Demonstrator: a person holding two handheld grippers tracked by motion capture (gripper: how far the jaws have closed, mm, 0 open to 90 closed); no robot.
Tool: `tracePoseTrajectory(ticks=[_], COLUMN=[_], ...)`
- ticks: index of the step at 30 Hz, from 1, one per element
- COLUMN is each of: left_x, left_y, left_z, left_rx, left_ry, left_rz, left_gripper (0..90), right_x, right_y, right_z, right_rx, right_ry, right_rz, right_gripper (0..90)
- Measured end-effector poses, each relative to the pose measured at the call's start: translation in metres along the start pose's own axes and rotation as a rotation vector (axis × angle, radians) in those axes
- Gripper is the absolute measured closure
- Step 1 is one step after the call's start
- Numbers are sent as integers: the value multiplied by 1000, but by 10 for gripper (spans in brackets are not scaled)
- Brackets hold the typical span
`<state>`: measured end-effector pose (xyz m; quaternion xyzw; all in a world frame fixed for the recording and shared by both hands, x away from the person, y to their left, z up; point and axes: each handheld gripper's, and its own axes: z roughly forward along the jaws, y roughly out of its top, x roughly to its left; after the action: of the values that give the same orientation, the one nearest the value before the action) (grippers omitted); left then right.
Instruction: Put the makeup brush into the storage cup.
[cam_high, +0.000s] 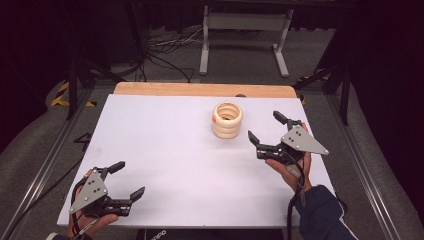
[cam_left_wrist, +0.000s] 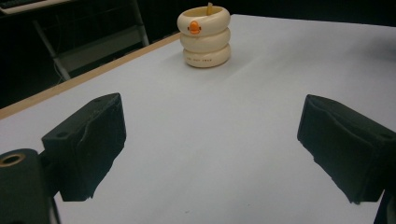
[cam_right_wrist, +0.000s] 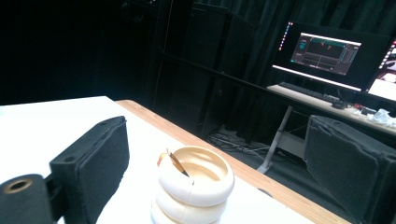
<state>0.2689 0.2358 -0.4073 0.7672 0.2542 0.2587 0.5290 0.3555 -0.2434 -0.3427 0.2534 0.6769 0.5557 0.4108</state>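
While both tools gape wide, I hold nothing.
My right gripper (cam_high: 268, 128) hangs just beside the ring stack (cam_high: 227, 120) at the far middle of the table (cam_high: 165, 140); my left gripper (cam_high: 125, 179) sits well apart, near the front edge.

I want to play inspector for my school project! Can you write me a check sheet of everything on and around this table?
Surface: white table top, wooden strip along its far edge.
Job's things: cream ring stack, three rings high, upright, orange mark on the top ring, a thin stick inside.
Clutter: nothing seen.
Grippers: left gripper open at the near left corner; right gripper open, beside the stack, not touching it.
Cables: a cable trails from the right gripper; loose wires on the floor.
Surroundings: lit monitor and keyboard on a desk, black curtains.
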Motion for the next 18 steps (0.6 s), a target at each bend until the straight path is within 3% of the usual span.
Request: tracePoseTrajectory(ticks=[18], left_x=[-1], left_y=[-1], left_z=[2], left_rx=[12], left_ry=[-6], left_rz=[5], left_gripper=[84], right_x=[-3], right_y=[-18], right_z=[-30], right_rx=[13], right_ry=[-11], right_rz=[-37], right_gripper=[64])
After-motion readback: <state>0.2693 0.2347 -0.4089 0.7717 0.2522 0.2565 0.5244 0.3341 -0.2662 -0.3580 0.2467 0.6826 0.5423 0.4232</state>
